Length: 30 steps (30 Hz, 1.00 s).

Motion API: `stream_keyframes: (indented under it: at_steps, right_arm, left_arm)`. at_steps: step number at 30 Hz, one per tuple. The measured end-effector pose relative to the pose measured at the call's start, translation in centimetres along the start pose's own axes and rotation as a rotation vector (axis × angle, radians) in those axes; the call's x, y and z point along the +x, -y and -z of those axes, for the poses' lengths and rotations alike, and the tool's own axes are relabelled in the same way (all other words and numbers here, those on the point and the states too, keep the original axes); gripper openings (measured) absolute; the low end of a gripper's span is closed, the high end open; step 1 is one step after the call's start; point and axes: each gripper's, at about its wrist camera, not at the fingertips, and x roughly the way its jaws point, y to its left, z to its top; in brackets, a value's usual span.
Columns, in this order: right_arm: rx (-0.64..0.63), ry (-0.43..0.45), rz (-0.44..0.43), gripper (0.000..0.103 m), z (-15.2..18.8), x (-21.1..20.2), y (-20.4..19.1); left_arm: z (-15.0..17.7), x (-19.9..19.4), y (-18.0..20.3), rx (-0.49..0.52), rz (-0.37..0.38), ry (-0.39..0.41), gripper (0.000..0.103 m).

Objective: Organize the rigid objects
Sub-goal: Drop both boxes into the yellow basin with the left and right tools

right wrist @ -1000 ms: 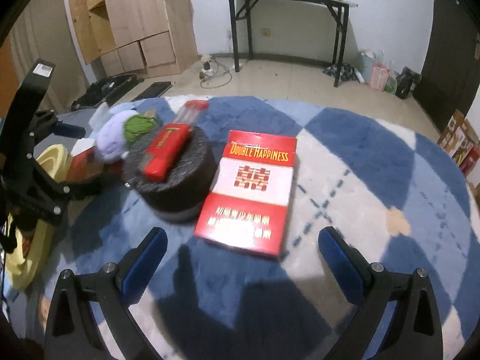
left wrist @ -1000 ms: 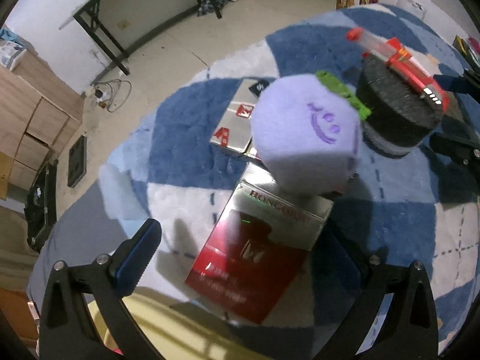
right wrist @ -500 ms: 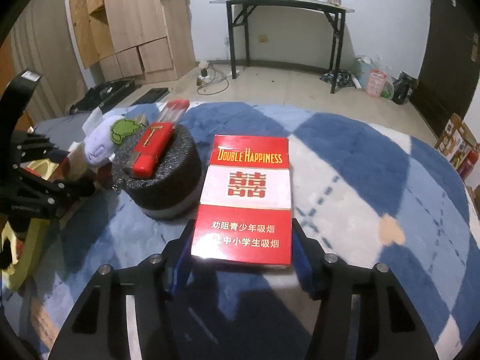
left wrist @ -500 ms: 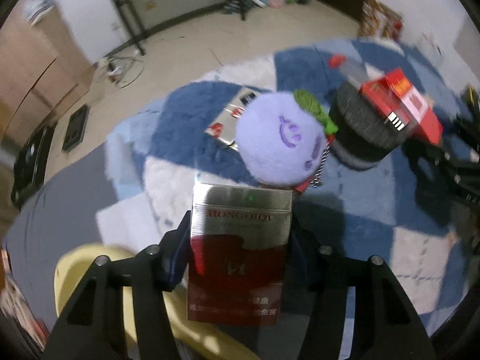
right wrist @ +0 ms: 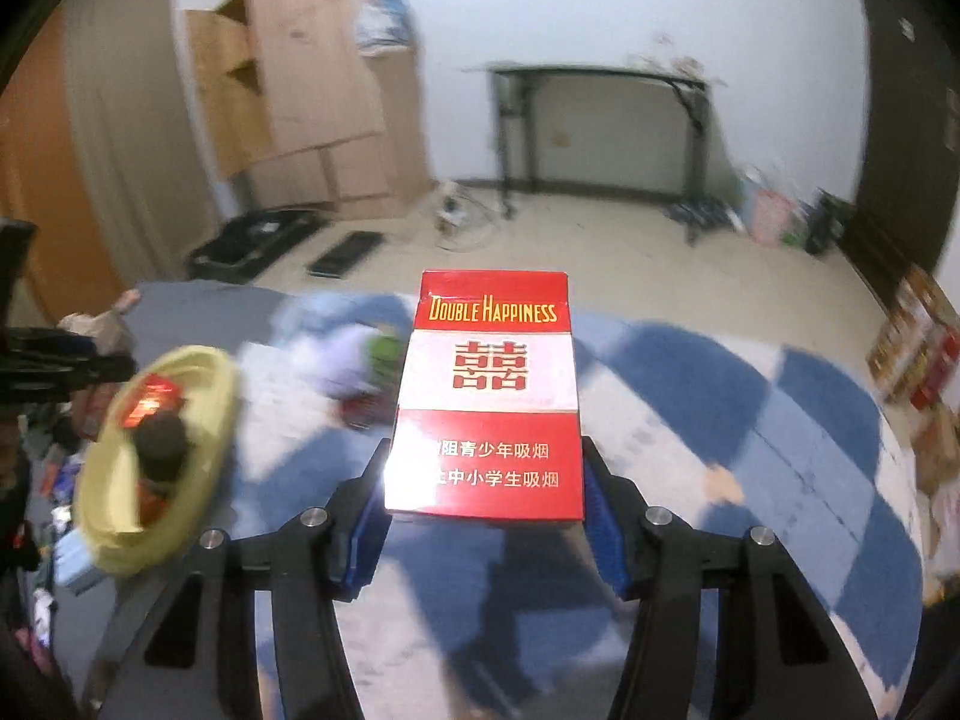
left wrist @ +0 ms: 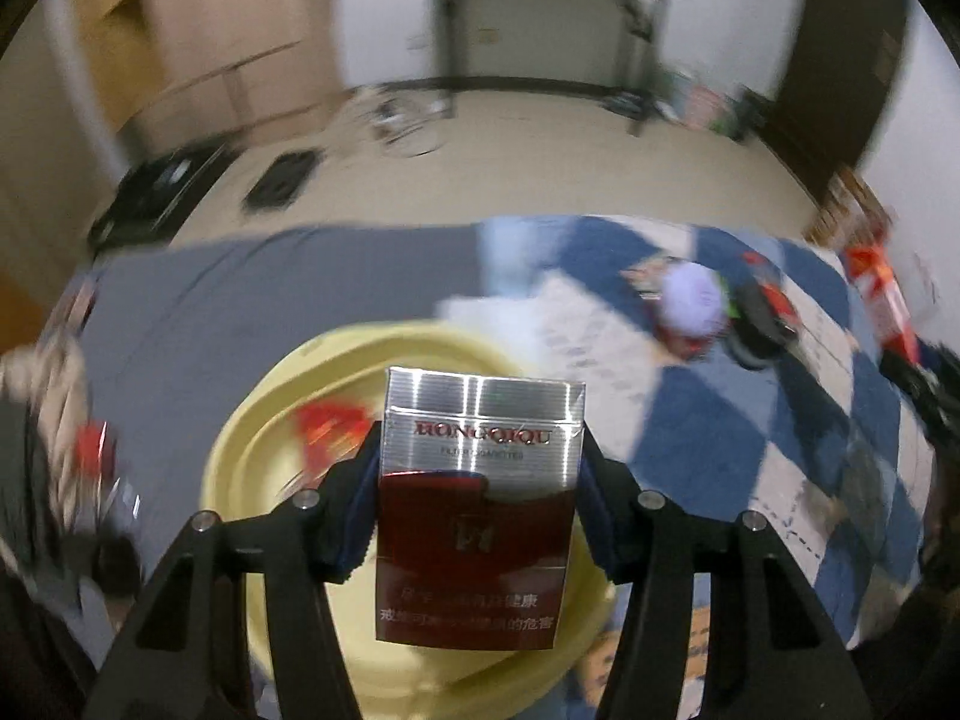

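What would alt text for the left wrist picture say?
The left gripper clamps a silver and dark red cigarette pack above a yellow bowl; behind lies a blue and white rug with a purple plush toy.

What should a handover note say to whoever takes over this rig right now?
Left gripper: shut on the silver-and-red cigarette pack, held above the yellow basin.
Right gripper: shut on the red Double Happiness carton, lifted off the blue-and-white rug.
Done: the basin already holds a red item and a dark round one.
Left: drop both boxes in the basin. The purple plush and the items next to it are on the rug; motion blur hides detail.
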Motion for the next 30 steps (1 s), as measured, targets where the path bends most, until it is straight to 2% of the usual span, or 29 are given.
stream_keyframes:
  at_steps: [3, 5, 9, 10, 12, 15, 20, 23, 24, 27, 30]
  right_arm:
    - [-0.085, 0.020, -0.085, 0.056, -0.9, -1.1, -4.7]
    - [-0.142, 0.015, -0.143, 0.056, -1.3, -1.0, -7.7]
    - [-0.277, -0.034, -0.227, 0.056, -2.3, 1.2, -14.6]
    - [-0.302, -0.049, -0.243, 0.056, -2.5, 1.8, -15.9]
    - [-0.337, -0.099, -0.303, 0.056, -3.1, 3.7, -19.0]
    - [-0.357, -0.177, -0.359, 0.056, -4.1, 7.0, -22.3]
    - [-0.411, -0.302, -0.385, 0.056, -5.4, 12.8, -26.2]
    - [-0.463, -0.382, -0.372, 0.056, -5.4, 15.9, -28.4]
    - [-0.469, -0.398, -0.363, 0.056, -6.6, 17.8, -28.8]
    - [-0.480, -0.413, -0.348, 0.056, -7.4, 19.7, -29.4]
    - [-0.484, -0.423, -0.336, 0.056, -6.8, 20.9, -30.2]
  left_arm:
    - [2.0, -0.4, -4.7, -0.123, -0.049, -0.011, 0.058]
    - [3.6, 0.2, -7.0, -0.204, -0.068, -0.048, 0.058]
    - [6.3, 1.8, -8.8, -0.259, -0.092, -0.094, 0.058]
    - [6.9, 2.4, -8.9, -0.278, -0.089, -0.101, 0.058]
    - [7.7, 4.0, -9.3, -0.314, -0.025, -0.143, 0.058]
    - [8.1, 5.7, -9.4, -0.323, -0.004, -0.185, 0.058]
    - [8.6, 7.7, -10.3, -0.389, 0.025, -0.221, 0.058]
    - [8.5, 8.1, -10.2, -0.403, 0.046, -0.205, 0.058]
    - [8.6, 8.2, -10.3, -0.407, 0.055, -0.205, 0.058]
    - [8.7, 8.6, -10.5, -0.423, 0.079, -0.202, 0.058]
    - [9.0, 8.8, -10.7, -0.428, 0.082, -0.205, 0.058]
